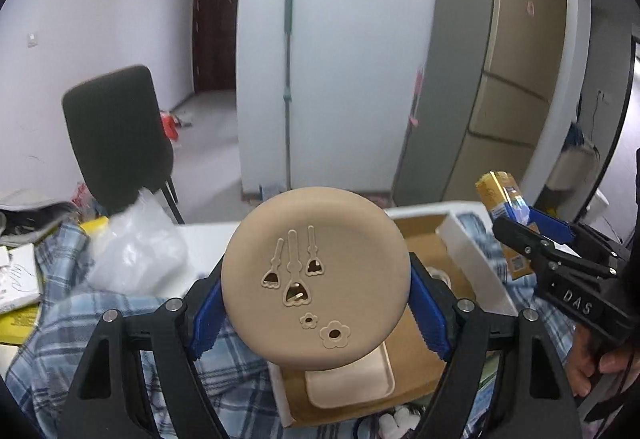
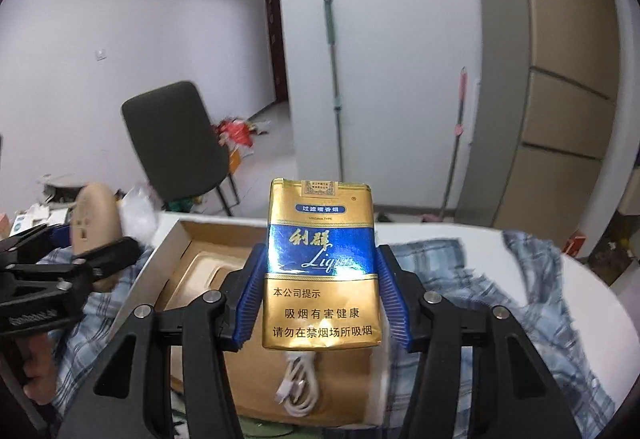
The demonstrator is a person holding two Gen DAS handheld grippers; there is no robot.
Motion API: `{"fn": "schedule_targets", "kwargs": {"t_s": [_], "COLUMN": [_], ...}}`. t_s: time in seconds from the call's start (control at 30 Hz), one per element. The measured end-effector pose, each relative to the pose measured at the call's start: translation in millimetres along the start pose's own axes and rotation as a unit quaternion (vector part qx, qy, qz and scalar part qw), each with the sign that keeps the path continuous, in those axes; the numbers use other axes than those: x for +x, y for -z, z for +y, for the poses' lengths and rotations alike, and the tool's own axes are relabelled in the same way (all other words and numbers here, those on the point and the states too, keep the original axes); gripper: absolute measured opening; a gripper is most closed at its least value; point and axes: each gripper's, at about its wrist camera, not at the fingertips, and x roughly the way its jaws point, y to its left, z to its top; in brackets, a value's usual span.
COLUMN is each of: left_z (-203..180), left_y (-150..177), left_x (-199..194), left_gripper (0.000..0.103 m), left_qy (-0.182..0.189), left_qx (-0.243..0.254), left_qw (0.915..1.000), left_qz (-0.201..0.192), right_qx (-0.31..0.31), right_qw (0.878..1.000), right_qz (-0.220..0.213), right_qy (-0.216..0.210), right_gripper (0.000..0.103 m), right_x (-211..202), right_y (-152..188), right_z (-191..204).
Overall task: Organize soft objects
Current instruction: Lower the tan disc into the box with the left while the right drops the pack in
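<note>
The tan round pad (image 1: 316,275), embossed with little flowers, sat clamped between the blue pads of the left gripper (image 1: 316,303), held up on edge above the open cardboard box (image 1: 420,239). Over on the other side, the gold-and-blue cigarette pack (image 2: 320,267) stood upright, pinched at its sides by the right gripper (image 2: 320,295), also above that box. Both tongs were closed on their loads, neither one slack.

To finish this carry well, I reckoned each piece wanted lowering flat into a free part of the box, one at a time, so the two tools did not cross; the soft pack needed only a light squeeze or it would crush. A pale tray (image 1: 350,379) and a white cable (image 2: 298,387) already lay inside, so room looked tight.

Both grippers pointed forward and tilted down toward the table, side by side. A hand (image 1: 592,363) showed at the right tool's grip. Checked blue cloth (image 1: 120,339) lay around the box, with a dark chair (image 1: 116,135) beyond.
</note>
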Motion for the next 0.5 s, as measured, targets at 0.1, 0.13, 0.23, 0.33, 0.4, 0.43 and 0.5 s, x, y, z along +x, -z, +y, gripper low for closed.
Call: {"fn": "schedule_targets", "kwargs": {"t_s": [0.1,0.13,0.23,0.33,0.4,0.43,0.5], "left_z": [-9.6,-12.0,-19.1,-21.5,-22.6,-22.0,-21.0], "left_y": [7.7,10.0,17.6,20.9,23.5,24.3,24.2], "left_x": [12.2,14.5,20.0,25.3,25.9,25.6,24.0], "left_gripper": [0.082,0.082,0.082,0.083,0.083,0.083,0.083], "left_qy": [0.007,0.007,0.008,0.008,0.008,0.008,0.010], "left_qx": [0.010,0.016,0.028,0.026,0.027,0.028,0.025], "left_qw": [0.9997,0.9995,0.9989,0.9987,0.9986,0.9986,0.9987], "left_qz": [0.023,0.026,0.036,0.043,0.043,0.043,0.044], "right_qx": [-0.011,-0.015,-0.022,-0.012,-0.019,-0.026,-0.036], "right_qw": [1.000,1.000,0.999,0.999,0.998,0.998,0.998], "right_qz": [0.012,0.016,0.027,0.045,0.048,0.051,0.055], "right_qy": [0.001,0.000,-0.005,-0.026,-0.020,-0.017,-0.019], "right_gripper": [0.052,0.052,0.053,0.053,0.053,0.054,0.054], "right_x": [4.7,7.1,12.0,16.4,19.0,20.8,23.6], "right_y": [7.3,9.0,13.8,17.9,21.1,22.5,24.6], "right_z": [1.4,2.5,3.9,0.5,0.2,1.8,3.3]}}
